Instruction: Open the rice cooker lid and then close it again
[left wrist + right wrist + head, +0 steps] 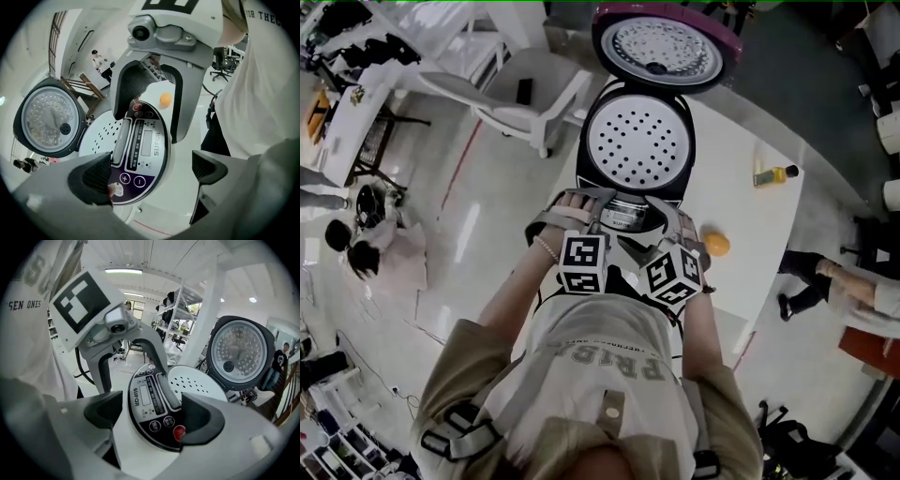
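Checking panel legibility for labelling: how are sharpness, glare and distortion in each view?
Left gripper view: panel sharp, fisheye-bent, corners black. Right gripper view: panel readable, right tool soft up close. Head view: glare on floor, lid crisp.

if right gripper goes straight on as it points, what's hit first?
Most likely the rice cooker's control panel, which fills the gap between the right gripper's open jaws; depth is unclear.

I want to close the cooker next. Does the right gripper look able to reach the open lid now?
Probably yes. The lid stands open, and nothing shows between it and the right gripper, whose jaws stand apart over the control panel. It would only have to pass over the perforated tray.
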### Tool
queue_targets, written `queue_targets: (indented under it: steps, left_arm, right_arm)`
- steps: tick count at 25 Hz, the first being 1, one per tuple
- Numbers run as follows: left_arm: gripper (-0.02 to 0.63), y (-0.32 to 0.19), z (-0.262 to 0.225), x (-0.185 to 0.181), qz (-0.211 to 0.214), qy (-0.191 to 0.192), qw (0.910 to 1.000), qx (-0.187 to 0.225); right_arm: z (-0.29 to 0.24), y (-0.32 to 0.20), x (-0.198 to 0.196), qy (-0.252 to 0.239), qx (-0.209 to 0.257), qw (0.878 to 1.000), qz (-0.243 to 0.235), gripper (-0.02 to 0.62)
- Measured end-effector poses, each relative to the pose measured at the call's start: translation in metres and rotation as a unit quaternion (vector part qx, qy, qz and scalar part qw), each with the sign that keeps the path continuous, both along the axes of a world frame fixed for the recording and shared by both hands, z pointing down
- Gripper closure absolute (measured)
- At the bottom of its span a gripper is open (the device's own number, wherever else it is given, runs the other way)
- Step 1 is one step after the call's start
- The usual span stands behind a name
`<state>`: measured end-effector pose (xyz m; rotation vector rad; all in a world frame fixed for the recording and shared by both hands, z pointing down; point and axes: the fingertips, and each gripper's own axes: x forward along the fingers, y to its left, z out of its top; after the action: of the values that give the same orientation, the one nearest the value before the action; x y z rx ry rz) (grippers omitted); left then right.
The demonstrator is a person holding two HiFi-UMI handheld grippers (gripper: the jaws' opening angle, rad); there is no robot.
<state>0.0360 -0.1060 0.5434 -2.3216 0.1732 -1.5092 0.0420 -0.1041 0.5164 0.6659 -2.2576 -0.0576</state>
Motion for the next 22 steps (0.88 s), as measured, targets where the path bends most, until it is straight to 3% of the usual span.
queue_targets:
  steps: [4,9,15,22]
  left_arm:
    - [0.058,-0.003,-0.008,0.005,-0.032,0.048,0.9980,-0.025]
    - [0.058,-0.010,-0.030,0.012,-0.074,0.125,0.9879,-0.053]
    - [0.060,-0.029,-0.052,0.017,-0.109,0.185,0.9751,-0.055]
    - [0.060,-0.051,-0.074,0.012,-0.137,0.236,0.9609,-0.049]
  right_arm:
    - [-0.018,-0.004,0.014,-0.062,0.025,0.997,0.029,0.216]
    - [-0.044,-0.011,0.037,-0.141,0.051,0.986,0.066,0.216]
    - [-0.069,-0.026,0.073,-0.241,0.057,0.961,0.125,0.216]
    - [-0.102,-0.046,0.097,-0.333,0.071,0.926,0.162,0.216]
